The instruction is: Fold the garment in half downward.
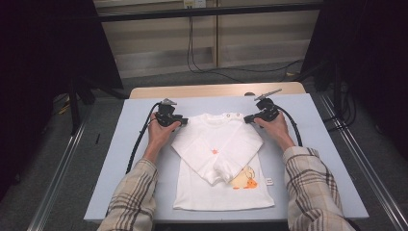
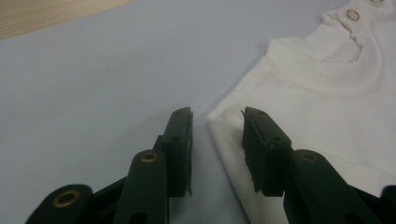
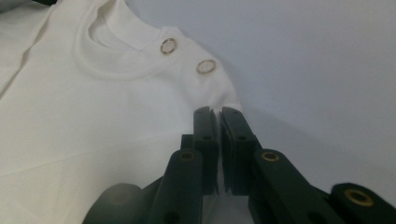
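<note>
High view: white shirt [image 1: 221, 163] lies flat on the pale blue surface [image 1: 125, 159], collar away from the person, both sleeves folded in & crossed over the chest; a small orange print [image 1: 246, 183] sits near the hem. Left hand-held gripper [image 1: 179, 122] is at the shirt's left shoulder, right hand-held gripper [image 1: 250, 118] at the right shoulder, w/ a plaid sleeve [image 1: 132, 197] behind each hand. A wooden edge [image 1: 216, 90] shows beyond the surface.

Left gripper view: adds jaw detail the high view lacks. Left hand-held gripper [image 2: 217, 122] has its jaws apart, w/ the shirt's [image 2: 317, 116] shoulder corner lying in the gap; the pads do not press on the cloth. One snap [image 2: 353, 15] is visible by the collar.

Right gripper view: right hand-held gripper [image 3: 219, 114] has its jaws drawn together, clamped on the shoulder edge of the shirt [image 3: 93, 121], just beside two metal snaps [image 3: 206, 66]. Ribbed neckline is readable here, not from above. Bare surface [image 3: 327, 60] lies beyond the shoulder.
</note>
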### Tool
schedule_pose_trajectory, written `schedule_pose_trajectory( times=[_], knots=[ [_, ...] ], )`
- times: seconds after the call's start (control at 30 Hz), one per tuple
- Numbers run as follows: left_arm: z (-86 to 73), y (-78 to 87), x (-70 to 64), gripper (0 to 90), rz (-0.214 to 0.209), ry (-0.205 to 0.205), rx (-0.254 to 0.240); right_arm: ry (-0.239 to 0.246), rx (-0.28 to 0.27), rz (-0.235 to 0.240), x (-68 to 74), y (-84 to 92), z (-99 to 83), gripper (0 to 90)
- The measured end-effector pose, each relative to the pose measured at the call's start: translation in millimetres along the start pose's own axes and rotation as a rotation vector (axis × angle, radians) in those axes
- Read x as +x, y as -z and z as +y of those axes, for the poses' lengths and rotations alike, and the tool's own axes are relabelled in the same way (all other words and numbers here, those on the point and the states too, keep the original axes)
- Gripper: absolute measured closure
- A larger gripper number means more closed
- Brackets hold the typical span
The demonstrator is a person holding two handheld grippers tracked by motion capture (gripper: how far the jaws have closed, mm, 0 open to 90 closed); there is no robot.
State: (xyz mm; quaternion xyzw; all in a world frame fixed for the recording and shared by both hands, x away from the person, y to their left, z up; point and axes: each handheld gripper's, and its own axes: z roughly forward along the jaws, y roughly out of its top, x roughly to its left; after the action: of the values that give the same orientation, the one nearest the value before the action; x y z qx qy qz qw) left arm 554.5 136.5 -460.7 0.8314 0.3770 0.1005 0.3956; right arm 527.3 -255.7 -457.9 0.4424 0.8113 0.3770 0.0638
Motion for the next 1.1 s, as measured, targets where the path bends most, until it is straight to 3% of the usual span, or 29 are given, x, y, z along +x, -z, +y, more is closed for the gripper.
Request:
schedule_pose_trajectory(
  times=[0.13,0.2,0.3,0.4,0.47,0.73,0.83,1.1],
  knots=[
    [0.5,0.0,-1.3,64.1,-0.002,-0.006,0.004,0.004,0.005,-0.007,0.9,0.2,0.4,85.2],
    [0.4,-0.8,-3.3,74.5,-0.038,-0.005,0.005,0.005,0.005,-0.007,0.8,0.2,0.5,85.3],
    [2.3,-2.0,-8.5,75.3,-0.011,-0.037,0.018,0.004,0.007,-0.006,1.1,0.3,0.7,85.3],
    [1.8,-2.1,-6.9,76.9,-0.026,-0.001,0.012,0.004,0.007,-0.009,1.6,0.2,0.8,85.3],
    [1.2,-2.2,-6.0,85.3,-0.045,0.017,0.004,0.001,0.009,-0.013,2.1,0.3,0.9,85.3],
    [0.4,0.0,-2.4,87.7,-0.066,0.063,-0.018,0.011,0.018,-0.025,3.9,1.2,4.1,86.0],
    [3.8,5.6,-2.9,87.8,-0.072,0.072,-0.037,-0.010,-0.006,-0.009,2.3,5.3,4.3,86.2],
    [9.1,17.6,-6.9,87.8,-0.090,0.058,-0.071,-0.022,-0.047,0.009,2.7,13.4,5.4,86.3]
  ],
)
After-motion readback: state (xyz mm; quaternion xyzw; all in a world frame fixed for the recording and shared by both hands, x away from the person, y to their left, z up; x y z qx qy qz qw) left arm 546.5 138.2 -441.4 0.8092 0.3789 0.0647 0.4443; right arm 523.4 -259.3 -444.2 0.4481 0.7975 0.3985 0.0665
